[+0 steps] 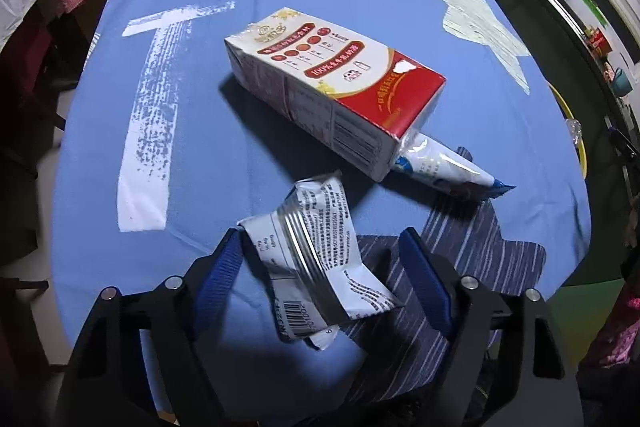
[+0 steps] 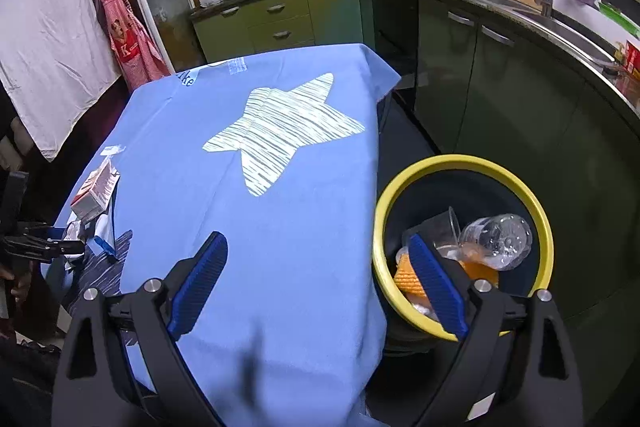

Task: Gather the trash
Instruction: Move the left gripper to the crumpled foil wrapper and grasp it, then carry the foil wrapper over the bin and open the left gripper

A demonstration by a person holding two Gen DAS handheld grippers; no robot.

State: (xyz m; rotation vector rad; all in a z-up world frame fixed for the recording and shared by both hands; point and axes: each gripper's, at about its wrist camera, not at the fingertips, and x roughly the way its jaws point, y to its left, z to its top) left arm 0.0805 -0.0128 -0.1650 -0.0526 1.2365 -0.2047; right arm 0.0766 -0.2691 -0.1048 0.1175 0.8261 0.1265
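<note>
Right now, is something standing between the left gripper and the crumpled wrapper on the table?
Nothing visible does. The crumpled wrapper already lies between the open fingers of the left gripper on the blue tablecloth. The red and white carton and the tube-shaped packet lie beyond it.

Left black two-finger gripper with blue pads spread wide, both fingers apart; right black two-finger gripper with blue pads likewise spread wide, holding nothing.
</note>
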